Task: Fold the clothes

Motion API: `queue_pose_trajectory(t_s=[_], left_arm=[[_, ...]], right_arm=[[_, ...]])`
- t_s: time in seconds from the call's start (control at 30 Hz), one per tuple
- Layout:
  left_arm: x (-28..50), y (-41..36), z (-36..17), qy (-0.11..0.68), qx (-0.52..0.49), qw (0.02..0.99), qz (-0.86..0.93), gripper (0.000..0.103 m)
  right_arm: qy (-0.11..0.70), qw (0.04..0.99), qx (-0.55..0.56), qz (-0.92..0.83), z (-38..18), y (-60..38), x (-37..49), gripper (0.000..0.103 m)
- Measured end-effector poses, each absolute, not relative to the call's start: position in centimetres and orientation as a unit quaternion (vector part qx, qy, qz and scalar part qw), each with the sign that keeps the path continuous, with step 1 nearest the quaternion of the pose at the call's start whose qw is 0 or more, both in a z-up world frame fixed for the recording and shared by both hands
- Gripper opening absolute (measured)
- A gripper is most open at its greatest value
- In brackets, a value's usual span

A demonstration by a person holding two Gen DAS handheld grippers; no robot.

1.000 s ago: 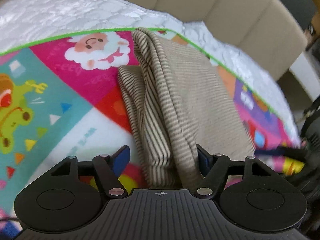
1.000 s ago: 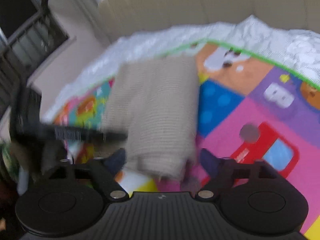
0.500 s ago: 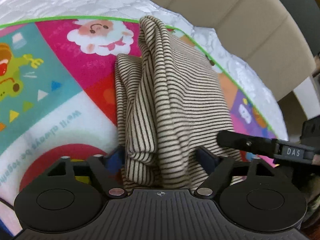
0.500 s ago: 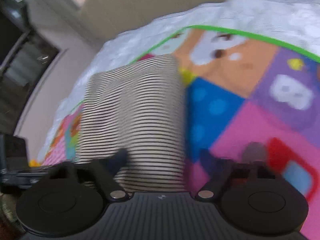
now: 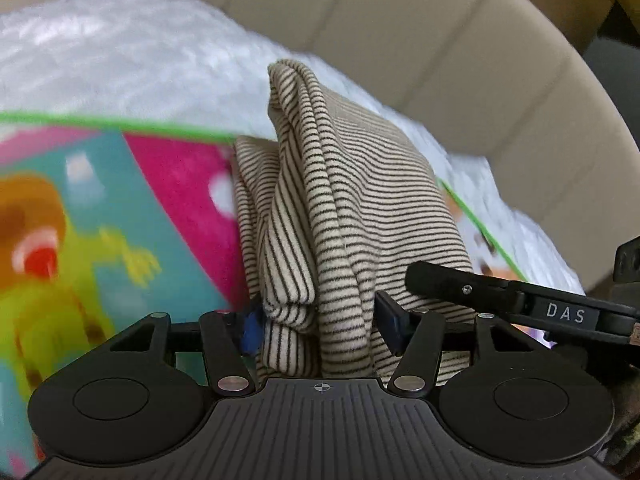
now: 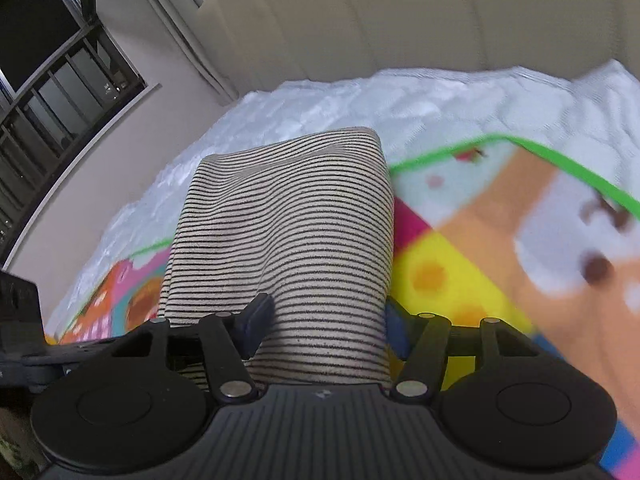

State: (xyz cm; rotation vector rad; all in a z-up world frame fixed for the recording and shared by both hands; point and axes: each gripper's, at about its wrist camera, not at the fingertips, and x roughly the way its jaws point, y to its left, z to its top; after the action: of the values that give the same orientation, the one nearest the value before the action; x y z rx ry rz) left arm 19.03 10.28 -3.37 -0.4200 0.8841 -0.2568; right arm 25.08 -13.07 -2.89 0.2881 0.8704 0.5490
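A folded beige garment with thin dark stripes [image 5: 360, 208] stands bunched in thick layers between the fingers of my left gripper [image 5: 320, 328], which is shut on its near end. In the right wrist view the same garment [image 6: 288, 220] shows as a smooth folded slab, and my right gripper [image 6: 326, 326] is shut on its near edge. The right gripper's black body, marked DAS [image 5: 520, 300], reaches in beside the cloth on the right. The garment's far end lies over the green border of the mat.
A bright cartoon play mat [image 5: 100, 200] covers the bed, on a white quilted cover [image 5: 120, 60]. A beige padded headboard [image 6: 400, 20] rises behind. A dark barred window [image 6: 52, 80] is at the left of the right wrist view.
Both grippers have closed in on the folded garment and carried it toward the headboard. Its far end now reaches the white quilt, and the mat has slid back beneath.
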Motion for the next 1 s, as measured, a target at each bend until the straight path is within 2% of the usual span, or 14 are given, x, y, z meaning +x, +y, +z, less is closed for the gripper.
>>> queue_pose_trajectory(t_s=[0.27,0.33,0.43,0.47,0.5,0.53,0.6,0.77,0.87,0.9,0.93,1.0], left_arm=[[21.4,13.8,-3.9,0.393,-0.220,0.886,-0.107,0.059],[21.5,14.1,-4.0,0.395,-0.225,0.884,-0.108,0.060],[21.5,14.5,-4.2,0.399,-0.232,0.880,-0.108,0.061],[21.5,14.7,-4.2,0.400,-0.235,0.879,-0.108,0.061],[21.6,14.8,-4.3,0.401,-0.237,0.878,-0.109,0.061],[21.6,14.9,-4.3,0.402,-0.240,0.877,-0.109,0.061],[21.6,15.2,-4.4,0.405,-0.245,0.874,-0.109,0.064],[21.7,16.1,-4.8,0.406,-0.269,0.867,-0.109,0.063],[21.8,16.3,-4.9,0.405,-0.277,0.864,-0.112,0.064],[21.8,16.2,-4.9,0.405,-0.273,0.865,-0.113,0.064],[21.8,16.2,-4.9,0.405,-0.270,0.866,-0.114,0.064],[21.7,16.0,-4.8,0.405,-0.265,0.868,-0.115,0.064]], right_arm=[[0.397,0.869,0.088,0.283,-2.9,-8.9,28.6,0.067],[0.399,0.868,0.070,0.286,-2.3,-8.9,28.8,0.070],[0.368,0.892,0.010,0.262,-0.1,-7.9,28.8,0.070],[0.355,0.900,-0.012,0.253,0.7,-7.5,28.7,0.070],[0.347,0.903,-0.030,0.250,1.3,-6.8,28.8,0.064],[0.346,0.901,-0.044,0.258,1.6,-5.8,28.9,0.053],[0.345,0.896,-0.069,0.270,1.9,-3.6,29.2,0.047],[0.358,0.880,-0.155,0.270,-0.1,1.8,30.9,0.051],[0.364,0.879,-0.135,0.278,1.3,0.4,30.9,0.051],[0.367,0.879,-0.121,0.280,1.8,-0.4,30.9,0.055],[0.369,0.879,-0.107,0.282,2.3,-1.2,30.9,0.069],[0.370,0.885,-0.060,0.277,2.4,-4.2,29.7,0.086]])
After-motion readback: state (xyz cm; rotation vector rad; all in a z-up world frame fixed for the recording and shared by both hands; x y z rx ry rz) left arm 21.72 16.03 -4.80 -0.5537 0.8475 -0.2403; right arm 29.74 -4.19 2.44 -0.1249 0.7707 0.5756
